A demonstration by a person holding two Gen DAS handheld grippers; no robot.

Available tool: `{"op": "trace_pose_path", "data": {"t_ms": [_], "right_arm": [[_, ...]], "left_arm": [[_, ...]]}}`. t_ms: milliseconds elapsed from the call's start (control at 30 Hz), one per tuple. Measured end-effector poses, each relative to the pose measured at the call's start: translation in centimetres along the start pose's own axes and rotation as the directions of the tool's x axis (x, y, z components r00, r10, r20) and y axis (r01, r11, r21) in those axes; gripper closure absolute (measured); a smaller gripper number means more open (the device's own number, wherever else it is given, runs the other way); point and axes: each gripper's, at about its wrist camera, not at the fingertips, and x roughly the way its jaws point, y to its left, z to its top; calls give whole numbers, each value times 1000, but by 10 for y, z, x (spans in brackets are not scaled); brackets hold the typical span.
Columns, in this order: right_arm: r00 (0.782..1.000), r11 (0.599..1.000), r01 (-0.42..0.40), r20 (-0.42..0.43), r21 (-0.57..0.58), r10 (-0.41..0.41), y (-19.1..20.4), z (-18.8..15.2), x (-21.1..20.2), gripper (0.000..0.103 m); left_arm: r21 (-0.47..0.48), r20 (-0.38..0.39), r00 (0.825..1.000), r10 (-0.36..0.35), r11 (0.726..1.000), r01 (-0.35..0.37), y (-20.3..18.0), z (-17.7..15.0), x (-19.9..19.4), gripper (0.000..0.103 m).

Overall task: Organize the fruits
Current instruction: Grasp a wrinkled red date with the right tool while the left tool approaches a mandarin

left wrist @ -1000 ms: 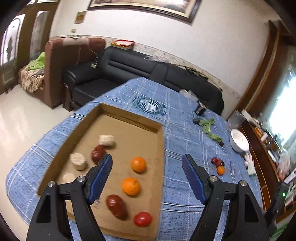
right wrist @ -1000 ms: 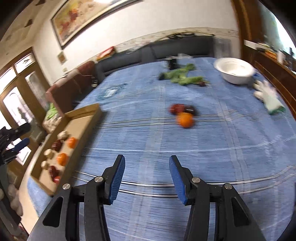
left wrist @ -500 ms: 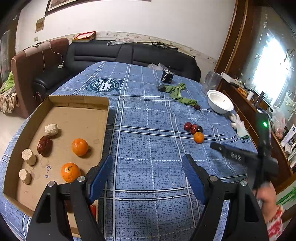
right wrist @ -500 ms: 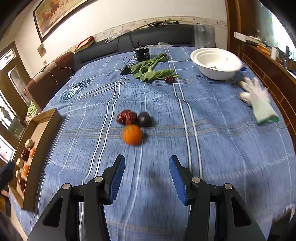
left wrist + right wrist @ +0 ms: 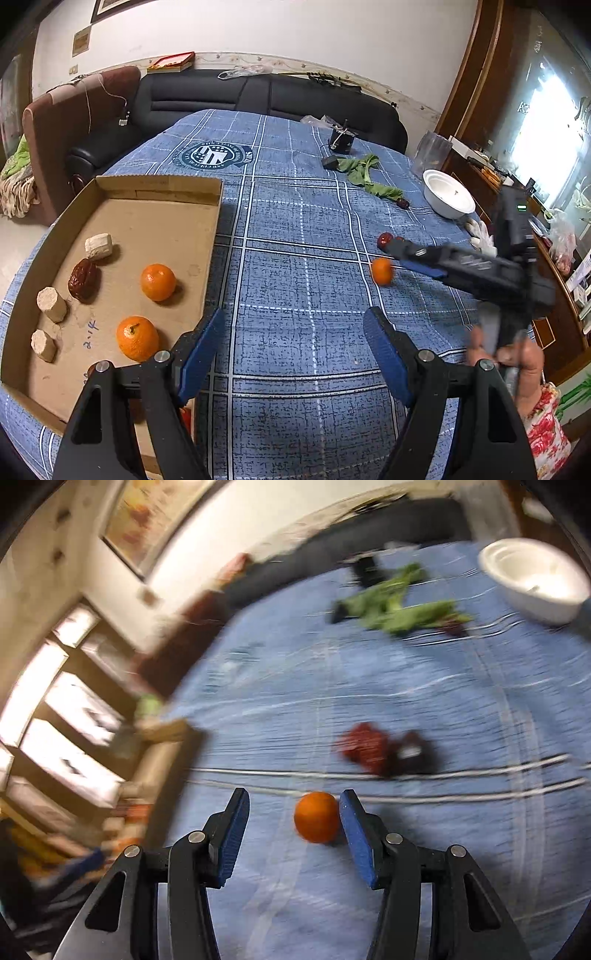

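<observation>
1. Right wrist view: my right gripper (image 5: 293,818) sat low in the frame with its jaws opening; the loose orange (image 5: 317,821) lay between them on the blue cloth (image 5: 461,867), right against the right-hand pad with a clear gap to the left-hand pad, so not clamped.
2. Above and right of the orange I saw a blurred cluster of dark red fruits (image 5: 384,751), and toward the upper right some green leaves (image 5: 399,609) and a white bowl (image 5: 535,583).
3. In the left wrist view my left gripper (image 5: 293,345) stood wide with only cloth between its pads.
4. The cardboard tray (image 5: 212,236) filled the left of that frame; inside I counted two oranges (image 5: 158,282), a dark red date (image 5: 84,278) and three pale chunks (image 5: 98,246).
5. At the right of that frame my hand (image 5: 517,365) carried the other gripper, its tips at the loose orange.
</observation>
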Motion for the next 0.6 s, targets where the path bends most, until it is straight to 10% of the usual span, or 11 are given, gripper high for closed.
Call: {"op": "trace_pose_path", "data": {"t_ms": [133,300,600], "right_arm": [[988,991,134,81,16,-135,-3,9,-17,47],[910,910,410,101,-62,-403,-5,21,0,47],[835,823,551,80,-141,-545,3,20,17,50]], "left_arm": [[-13,-4,1000,-7,1000,7,4,1,1,26],[-14,-5,1000,-10,1000,10,5,0,1,26],[-3,-10,1000,-18,1000,18,4,1,1,26]]}}
